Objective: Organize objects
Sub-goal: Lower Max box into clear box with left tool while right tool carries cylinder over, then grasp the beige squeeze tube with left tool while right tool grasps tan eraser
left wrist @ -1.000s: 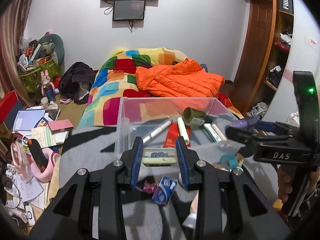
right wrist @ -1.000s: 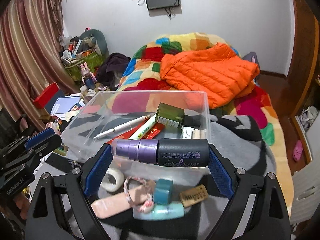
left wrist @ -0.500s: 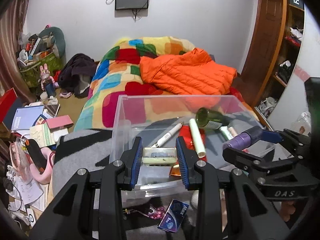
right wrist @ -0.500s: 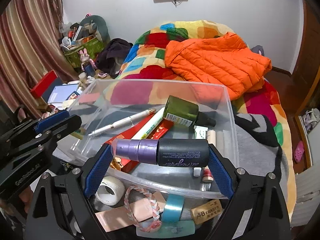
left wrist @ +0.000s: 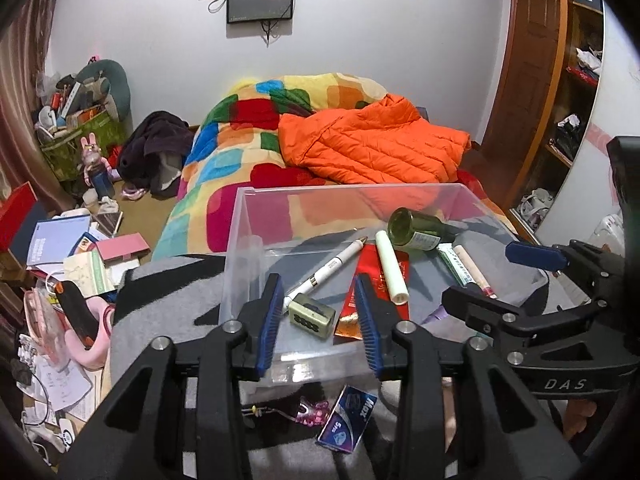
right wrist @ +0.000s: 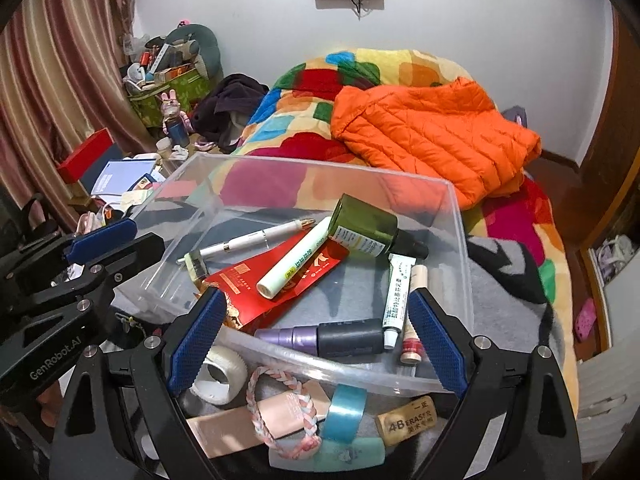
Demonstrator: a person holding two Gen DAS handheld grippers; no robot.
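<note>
A clear plastic bin (left wrist: 240, 216) stands on the grey blanket. My left gripper (left wrist: 318, 320) hangs over its near left corner with its jaws opening. Between them a small green-beige box (left wrist: 311, 316) lies tilted on the bin floor, and neither pad touches it. In the right wrist view the right gripper (right wrist: 316, 338) stands open over the bin's near wall (right wrist: 340, 368). The purple-and-dark bottle (right wrist: 332, 338) lies on the bin floor between its pads, free of both. A white pen (right wrist: 256, 238), red packet (right wrist: 280, 276), green bottle (right wrist: 364, 228) and tubes (right wrist: 394, 292) also lie inside.
In front of the bin lie a tape roll (right wrist: 220, 374), braided bracelet (right wrist: 276, 412), teal tape (right wrist: 344, 408), eraser (right wrist: 406, 418) and a blue card (left wrist: 348, 418). An orange jacket (right wrist: 432, 136) lies on the bed behind. Clutter covers the floor (left wrist: 60, 248) at left.
Both grippers moved forward over the bin. The left let go of the small box and the right let go of the purple bottle; both now lie on the bin floor.
</note>
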